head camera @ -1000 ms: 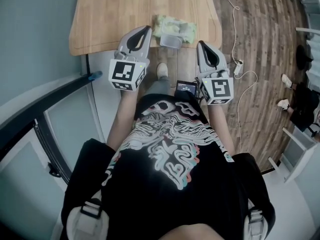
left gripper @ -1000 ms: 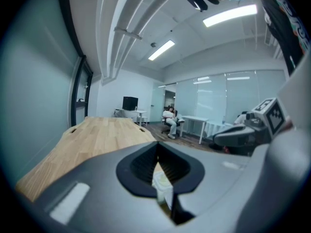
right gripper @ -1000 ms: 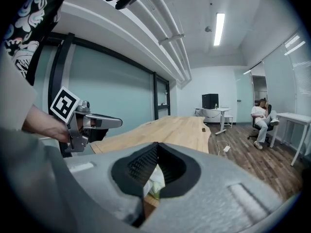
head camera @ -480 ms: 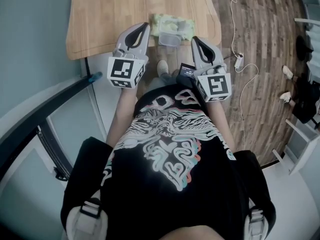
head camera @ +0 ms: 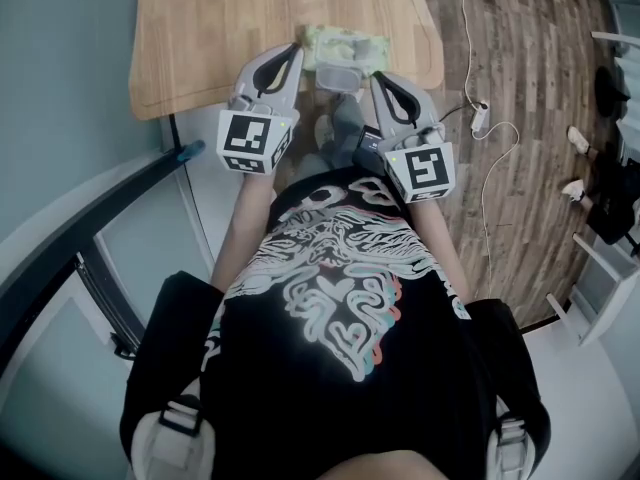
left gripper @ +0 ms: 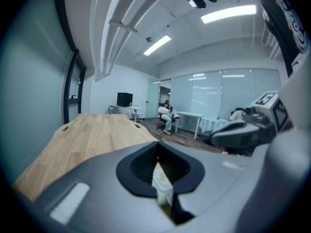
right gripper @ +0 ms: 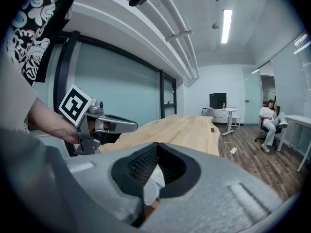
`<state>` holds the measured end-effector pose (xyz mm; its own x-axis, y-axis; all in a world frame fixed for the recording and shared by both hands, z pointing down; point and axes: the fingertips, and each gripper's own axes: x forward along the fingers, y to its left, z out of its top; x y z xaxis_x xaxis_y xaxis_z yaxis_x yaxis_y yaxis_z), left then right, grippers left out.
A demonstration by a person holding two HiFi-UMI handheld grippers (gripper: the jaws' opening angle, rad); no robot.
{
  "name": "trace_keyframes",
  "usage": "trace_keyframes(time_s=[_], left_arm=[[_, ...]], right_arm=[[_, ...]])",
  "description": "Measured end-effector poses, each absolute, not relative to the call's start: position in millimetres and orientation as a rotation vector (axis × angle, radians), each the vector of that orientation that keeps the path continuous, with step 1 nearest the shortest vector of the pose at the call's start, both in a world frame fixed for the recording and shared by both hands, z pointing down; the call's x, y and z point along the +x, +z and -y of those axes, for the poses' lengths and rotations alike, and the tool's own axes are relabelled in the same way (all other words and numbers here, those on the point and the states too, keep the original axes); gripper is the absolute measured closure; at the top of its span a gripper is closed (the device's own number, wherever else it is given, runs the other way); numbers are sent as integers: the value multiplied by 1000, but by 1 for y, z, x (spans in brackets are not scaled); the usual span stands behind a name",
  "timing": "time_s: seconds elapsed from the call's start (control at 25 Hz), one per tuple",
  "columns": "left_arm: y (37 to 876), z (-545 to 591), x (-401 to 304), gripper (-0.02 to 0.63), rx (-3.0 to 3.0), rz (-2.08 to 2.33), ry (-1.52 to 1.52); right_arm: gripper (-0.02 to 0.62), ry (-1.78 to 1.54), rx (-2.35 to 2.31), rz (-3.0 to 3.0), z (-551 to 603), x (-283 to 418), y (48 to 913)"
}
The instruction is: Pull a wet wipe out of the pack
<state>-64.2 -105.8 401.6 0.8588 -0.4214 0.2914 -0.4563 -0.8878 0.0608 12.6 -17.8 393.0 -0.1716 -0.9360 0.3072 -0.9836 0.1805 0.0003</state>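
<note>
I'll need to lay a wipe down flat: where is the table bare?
The table is bare left of the wet wipe pack and beyond it. Crowded only at the near edge, where the left gripper and right gripper flank the pack.

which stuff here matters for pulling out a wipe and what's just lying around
For the job:
- wet wipe pack
- left gripper
- right gripper
- wooden table

Just lying about:
- white plug and its cable, on the floor
</note>
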Motion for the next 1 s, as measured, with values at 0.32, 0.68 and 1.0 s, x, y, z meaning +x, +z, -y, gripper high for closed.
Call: trace_keyframes(time_s=[0.32, 0.68, 1.0], left_arm=[[416, 112, -56, 617, 2906, 677, 469], [432, 125, -40, 617, 2927, 648, 522], [449, 122, -29, 618, 2928, 585, 577]], right_arm=[[597, 269, 1738, 2236, 34, 5, 412], [595, 298, 1700, 2259, 55, 11, 430], [595, 354, 1653, 2253, 62, 10, 446]])
